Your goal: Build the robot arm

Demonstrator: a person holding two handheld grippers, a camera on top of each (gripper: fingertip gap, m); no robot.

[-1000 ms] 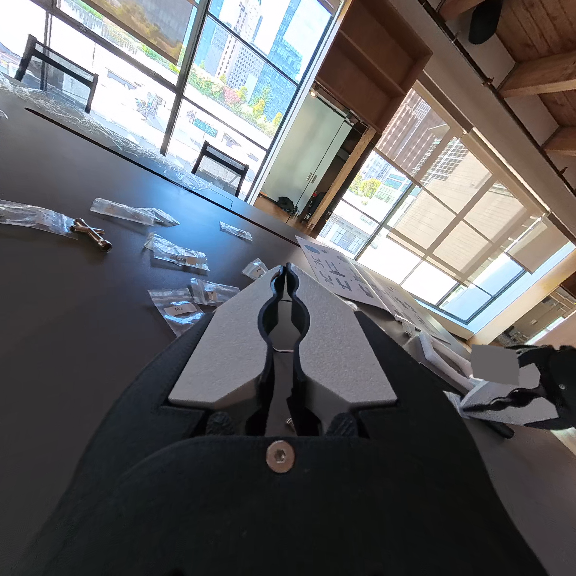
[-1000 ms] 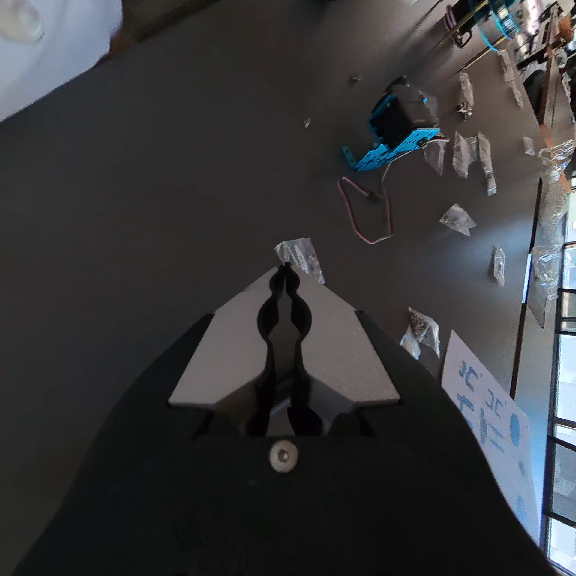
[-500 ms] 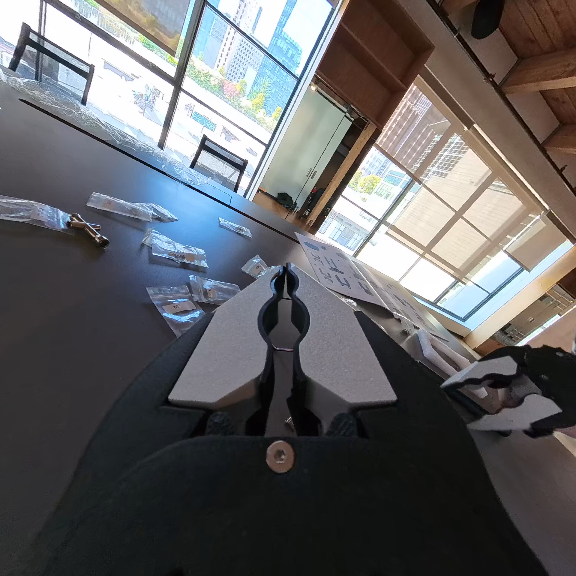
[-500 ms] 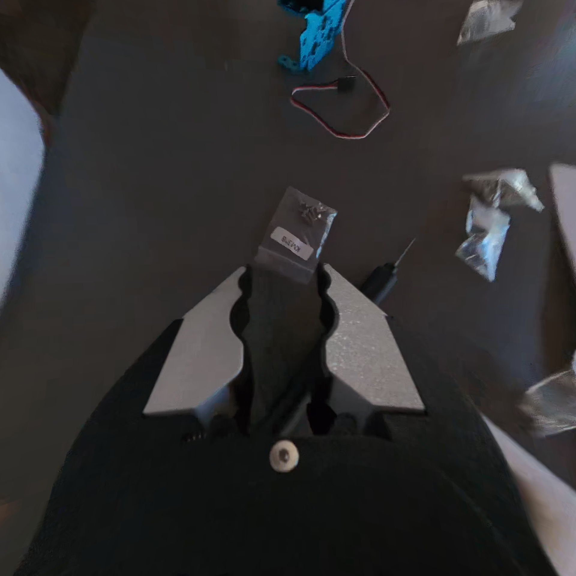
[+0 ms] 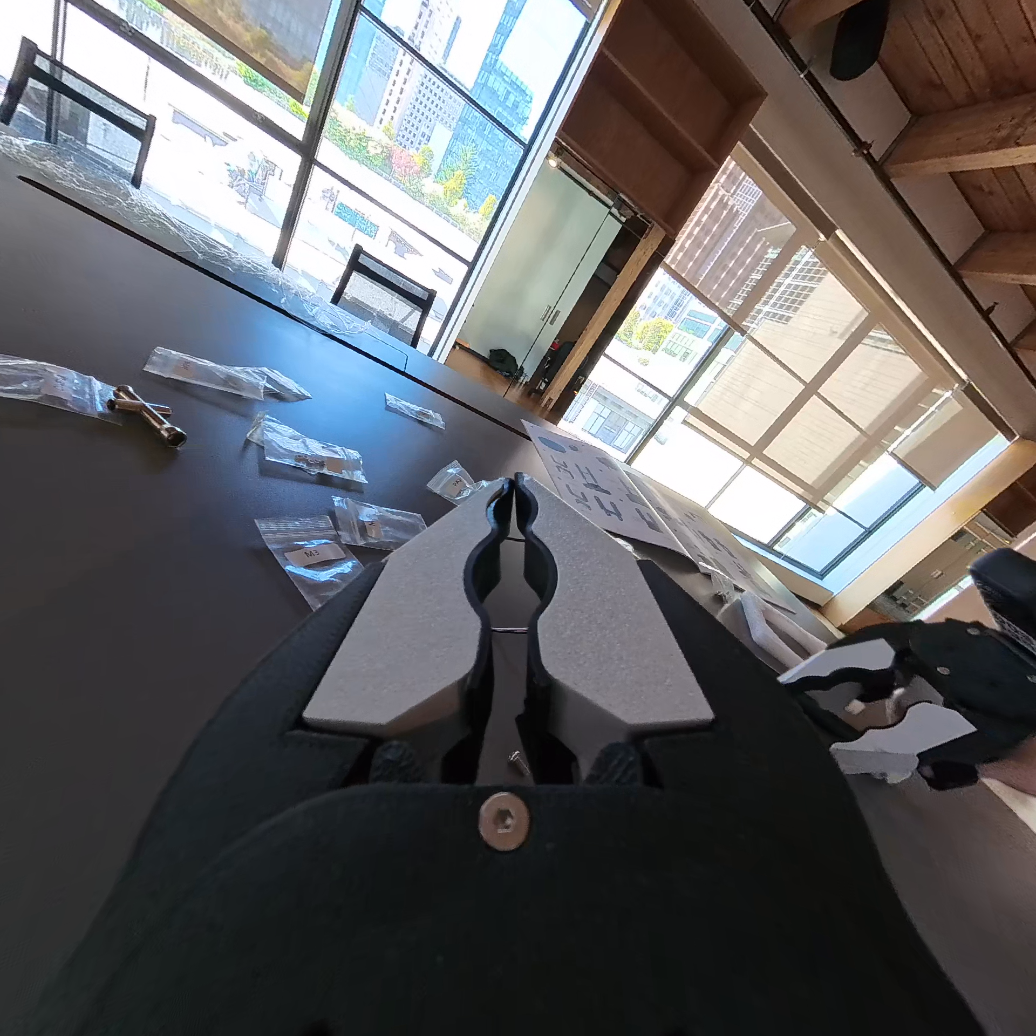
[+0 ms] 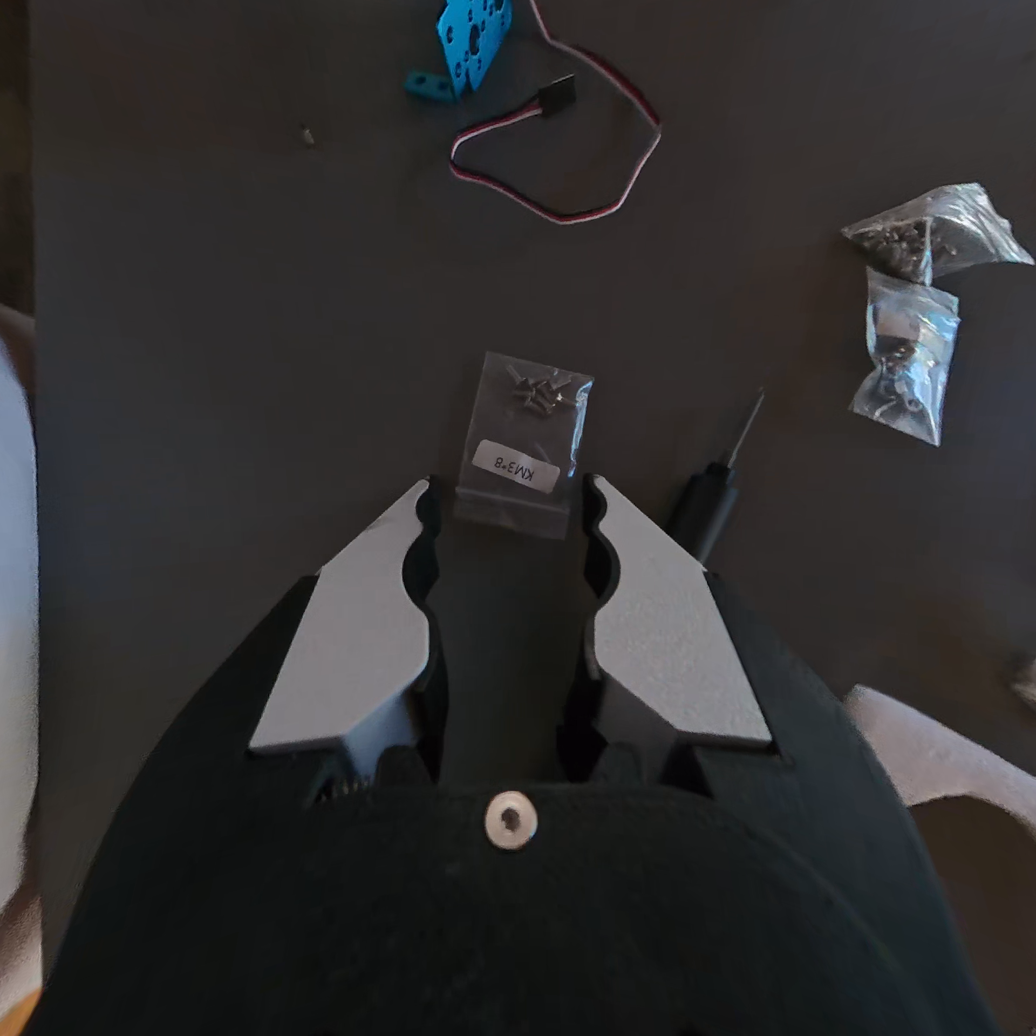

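Observation:
My right gripper [image 6: 511,485] is open above the dark table [image 6: 224,280]. A small clear bag of dark screws with a white label [image 6: 521,443] lies flat with its near end between my fingertips. A black screwdriver [image 6: 712,499] lies just right of my right finger. My left gripper [image 5: 514,483] is shut and empty, low over the table. A thin wire shows through the gap between its fingers. The right gripper also shows in the left wrist view [image 5: 813,712], open, at the right edge.
A blue bracket [image 6: 471,39] and a red-white cable with a black plug [image 6: 560,151] lie ahead. Two crumpled bags of hardware [image 6: 908,347] lie to the right. Several small bags [image 5: 314,454], a metal cross wrench [image 5: 148,415] and printed sheets [image 5: 605,493] lie around the left gripper. My hands' fingertips stand some 30 cm from each other.
My right gripper swung round, opened wide and came down over the labelled screw bag. The left gripper stayed shut and hardly moved.

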